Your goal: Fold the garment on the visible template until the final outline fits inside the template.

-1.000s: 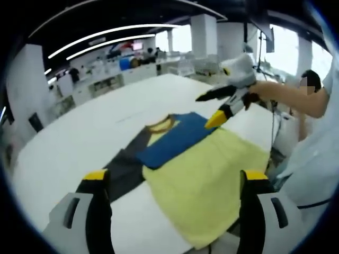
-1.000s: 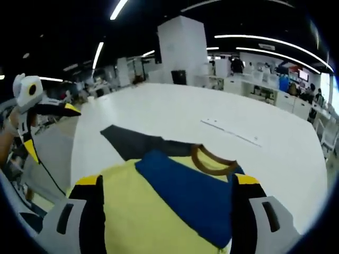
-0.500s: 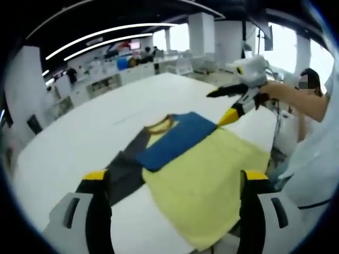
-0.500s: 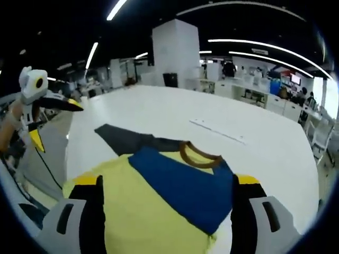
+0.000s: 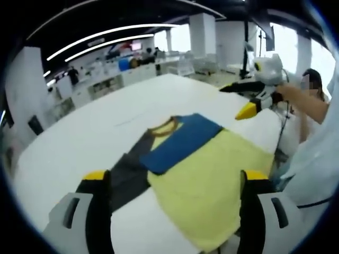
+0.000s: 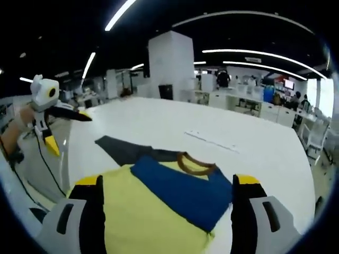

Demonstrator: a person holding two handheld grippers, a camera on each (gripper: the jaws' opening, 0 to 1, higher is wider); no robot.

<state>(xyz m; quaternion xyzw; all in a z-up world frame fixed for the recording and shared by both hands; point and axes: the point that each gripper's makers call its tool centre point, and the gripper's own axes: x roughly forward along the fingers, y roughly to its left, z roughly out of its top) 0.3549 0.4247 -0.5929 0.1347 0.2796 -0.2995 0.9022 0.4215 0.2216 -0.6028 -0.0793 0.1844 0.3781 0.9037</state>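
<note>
1. One garment, partly folded: yellow body, one blue sleeve laid across it, one dark grey sleeve spread out flat, one brown collar.
2. One white worktop under it.
3. Two grippers: left gripper with two yellow-tipped fingers wide apart and nothing between; right gripper likewise, two fingers wide apart and nothing between.
4. One strip-like mark on the worktop beyond the collar.
5. One wide white pillar behind the worktop in the right gripper view.
6. One person at the worktop's edge in the left gripper view.
</note>
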